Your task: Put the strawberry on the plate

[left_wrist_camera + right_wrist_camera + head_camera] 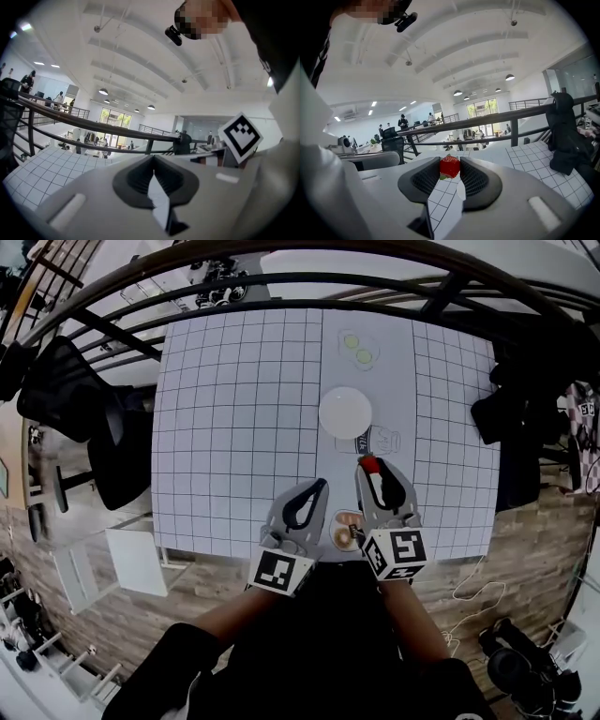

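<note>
Carrying step, by the look of it: lifted, not yet set down. Clamped on the strawberry point(450, 167) with the right gripper point(450, 169), fingers about half apart and pressing its two sides near their tips. Held over the table point(234, 427), seemingly clear of it, on the near side of the plate point(345, 412) and just beside a glass point(382, 439). Nothing on the plate as yet.

Idling with the left gripper point(319, 487), fingers drawn together on nothing, near a small bowl point(345, 532) at the table's near edge.

Next, most likely: reach forward past the glass without clipping it, come down over the middle of the plate, and only then ease the fingers apart, low enough to leave the fruit lying instead of rolling off the rim.
</note>
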The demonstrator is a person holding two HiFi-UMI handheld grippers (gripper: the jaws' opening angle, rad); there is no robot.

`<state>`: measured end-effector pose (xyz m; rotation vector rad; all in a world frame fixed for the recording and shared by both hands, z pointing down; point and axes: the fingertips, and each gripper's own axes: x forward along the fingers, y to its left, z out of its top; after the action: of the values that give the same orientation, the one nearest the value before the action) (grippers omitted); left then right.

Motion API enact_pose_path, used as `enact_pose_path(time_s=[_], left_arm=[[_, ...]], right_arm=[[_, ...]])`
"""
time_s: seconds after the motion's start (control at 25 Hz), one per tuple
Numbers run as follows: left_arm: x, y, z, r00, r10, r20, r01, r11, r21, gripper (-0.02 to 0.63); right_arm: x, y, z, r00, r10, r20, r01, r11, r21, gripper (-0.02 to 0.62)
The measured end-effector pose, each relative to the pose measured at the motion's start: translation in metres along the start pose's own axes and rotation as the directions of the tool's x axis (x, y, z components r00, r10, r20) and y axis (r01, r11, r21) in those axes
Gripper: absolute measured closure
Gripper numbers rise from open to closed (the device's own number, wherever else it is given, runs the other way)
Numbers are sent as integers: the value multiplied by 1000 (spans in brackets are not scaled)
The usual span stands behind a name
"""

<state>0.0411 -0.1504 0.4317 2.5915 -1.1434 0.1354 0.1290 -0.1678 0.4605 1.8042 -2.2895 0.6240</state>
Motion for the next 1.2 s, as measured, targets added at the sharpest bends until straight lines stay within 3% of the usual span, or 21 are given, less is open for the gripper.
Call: enact_pose_path(time_s=[0.96, 1.2], left_arm=[[22, 18, -42, 995, 57, -86, -61, 997, -39, 598], [22, 25, -51, 992, 64, -106, -67, 997, -23, 598]], right_arm=[[59, -24, -37, 995, 39, -95, -44, 998, -52, 465], [73, -28, -45, 992, 23, -126, -38, 992, -117, 465]])
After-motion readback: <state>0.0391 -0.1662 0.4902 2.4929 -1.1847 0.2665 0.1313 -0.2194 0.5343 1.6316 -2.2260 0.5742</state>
